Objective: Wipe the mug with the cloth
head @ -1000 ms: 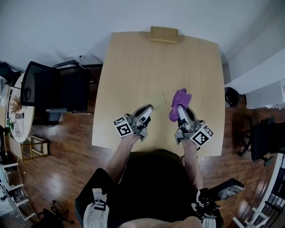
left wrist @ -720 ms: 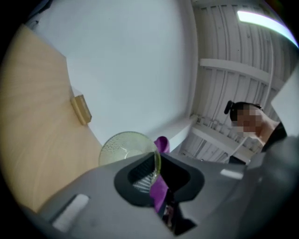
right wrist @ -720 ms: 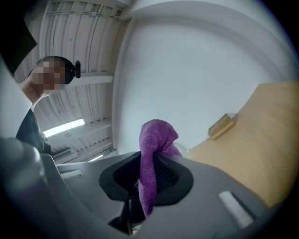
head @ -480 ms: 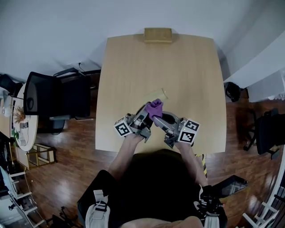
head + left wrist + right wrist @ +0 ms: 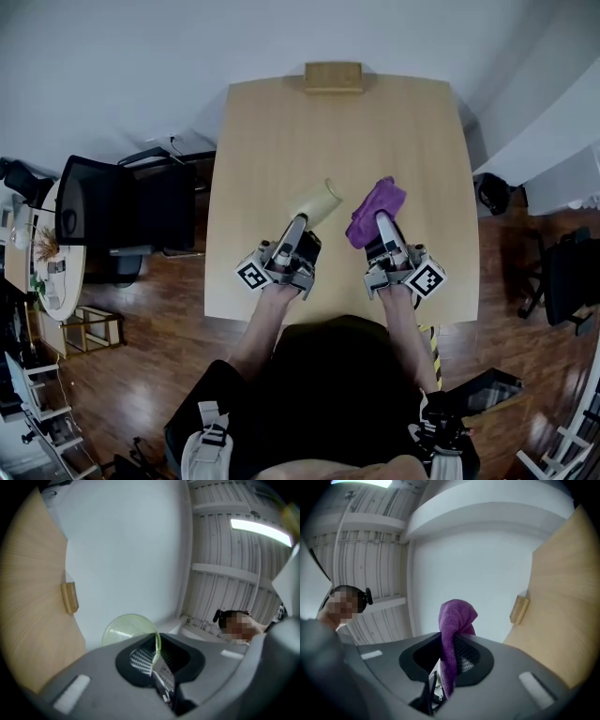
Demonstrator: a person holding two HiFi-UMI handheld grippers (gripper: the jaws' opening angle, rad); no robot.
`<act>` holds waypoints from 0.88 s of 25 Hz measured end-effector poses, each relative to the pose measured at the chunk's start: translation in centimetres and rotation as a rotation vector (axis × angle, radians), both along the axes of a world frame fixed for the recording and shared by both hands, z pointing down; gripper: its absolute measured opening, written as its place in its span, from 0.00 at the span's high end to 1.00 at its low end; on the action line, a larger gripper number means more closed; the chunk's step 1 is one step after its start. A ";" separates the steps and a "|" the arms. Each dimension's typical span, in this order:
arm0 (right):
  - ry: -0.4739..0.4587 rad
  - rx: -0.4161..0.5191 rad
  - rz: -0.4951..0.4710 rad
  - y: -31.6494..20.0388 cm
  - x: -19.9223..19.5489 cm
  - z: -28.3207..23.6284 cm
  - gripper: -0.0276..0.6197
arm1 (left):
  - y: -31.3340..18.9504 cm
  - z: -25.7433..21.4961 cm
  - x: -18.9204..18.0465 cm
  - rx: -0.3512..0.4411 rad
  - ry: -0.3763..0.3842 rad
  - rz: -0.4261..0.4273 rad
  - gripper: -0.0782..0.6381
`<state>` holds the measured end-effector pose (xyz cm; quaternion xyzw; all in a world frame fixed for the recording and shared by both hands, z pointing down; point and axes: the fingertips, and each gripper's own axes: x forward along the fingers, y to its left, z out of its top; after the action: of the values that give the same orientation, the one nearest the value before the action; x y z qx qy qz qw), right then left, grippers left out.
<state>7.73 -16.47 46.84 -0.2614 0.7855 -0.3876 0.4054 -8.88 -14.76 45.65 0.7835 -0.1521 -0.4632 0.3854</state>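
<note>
Cloth (image 5: 373, 208) has swung clear of mug (image 5: 317, 202) since last frame. My left tool (image 5: 299, 223) clamps the mug rim; my right tool (image 5: 382, 220) pinches the cloth.

pale green mug (image 5: 316, 202), tilted, rim pinched; purple cloth (image 5: 375, 211) bunched, apart from it.

Both forearms (image 5: 255, 330) stretched forward side by side, left gripper (image 5: 300, 223) angled upward, jaws pinched on the wall of a pale green mug (image 5: 317, 202), right gripper (image 5: 382, 220) angled upward too, jaws clamped on a purple cloth (image 5: 375, 200), the two grippers apart
</note>
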 end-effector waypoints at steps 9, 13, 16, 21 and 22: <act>0.160 0.035 -0.216 2.4 -6.9 0.6 0.86 | 0.8 -1.3 2.9 0.084 -0.069 0.042 0.83; 0.300 0.060 -0.349 4.2 -9.8 1.6 0.86 | 0.8 -1.8 2.9 0.106 -0.101 0.058 0.82; 0.435 0.095 -0.410 5.1 -10.8 2.3 0.86 | 0.8 -1.3 2.4 0.100 -0.100 0.065 0.82; 0.457 0.052 -0.348 4.3 -8.5 3.5 0.86 | 0.7 -0.9 -0.8 0.075 0.075 0.013 0.83; 0.351 0.008 -0.300 3.4 -6.9 3.3 0.86 | 0.8 -1.2 -1.1 0.087 0.092 0.009 0.83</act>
<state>0.86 -13.10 50.15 -0.2035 0.8756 -0.3889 0.2016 -9.95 -13.96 44.48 0.7781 -0.1102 -0.5030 0.3596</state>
